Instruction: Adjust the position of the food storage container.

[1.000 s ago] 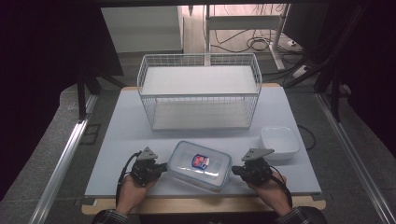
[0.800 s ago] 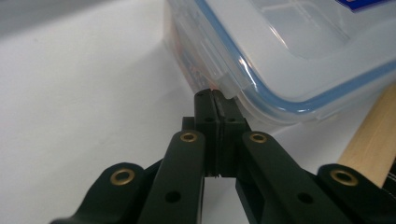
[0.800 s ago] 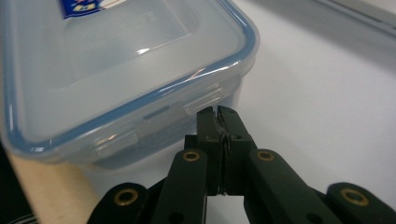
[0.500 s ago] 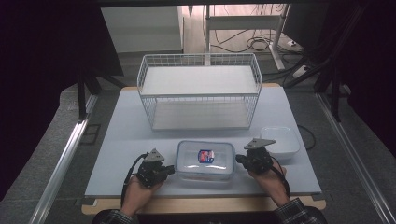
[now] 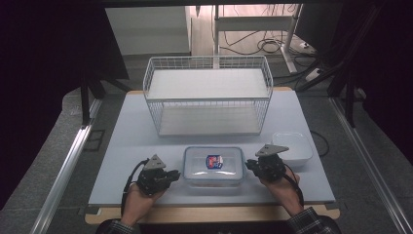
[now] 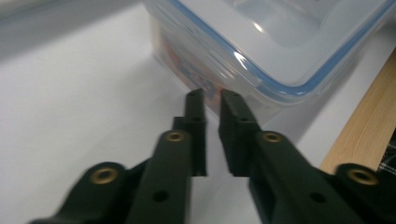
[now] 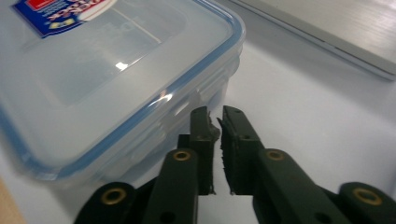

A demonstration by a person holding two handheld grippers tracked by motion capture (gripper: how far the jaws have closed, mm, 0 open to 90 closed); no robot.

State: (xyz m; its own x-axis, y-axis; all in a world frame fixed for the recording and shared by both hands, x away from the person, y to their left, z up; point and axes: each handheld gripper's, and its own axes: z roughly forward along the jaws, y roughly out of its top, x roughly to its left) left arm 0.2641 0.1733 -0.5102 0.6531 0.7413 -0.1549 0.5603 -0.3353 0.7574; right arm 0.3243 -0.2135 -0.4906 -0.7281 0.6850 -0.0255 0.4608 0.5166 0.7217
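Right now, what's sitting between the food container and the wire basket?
Nothing: in the high view, only a bare strip of white table separates the clear container from the wire basket.

A clear plastic food container (image 5: 213, 165) with a blue-rimmed, transparent snap-on lid lies flat and closed on the surface, near the middle of its front edge. It is rectangular with rounded corners, its long sides parallel to that edge. A small red-and-blue label (image 5: 214, 161) sits on the lid's centre. Something orange shows faintly through one side wall.
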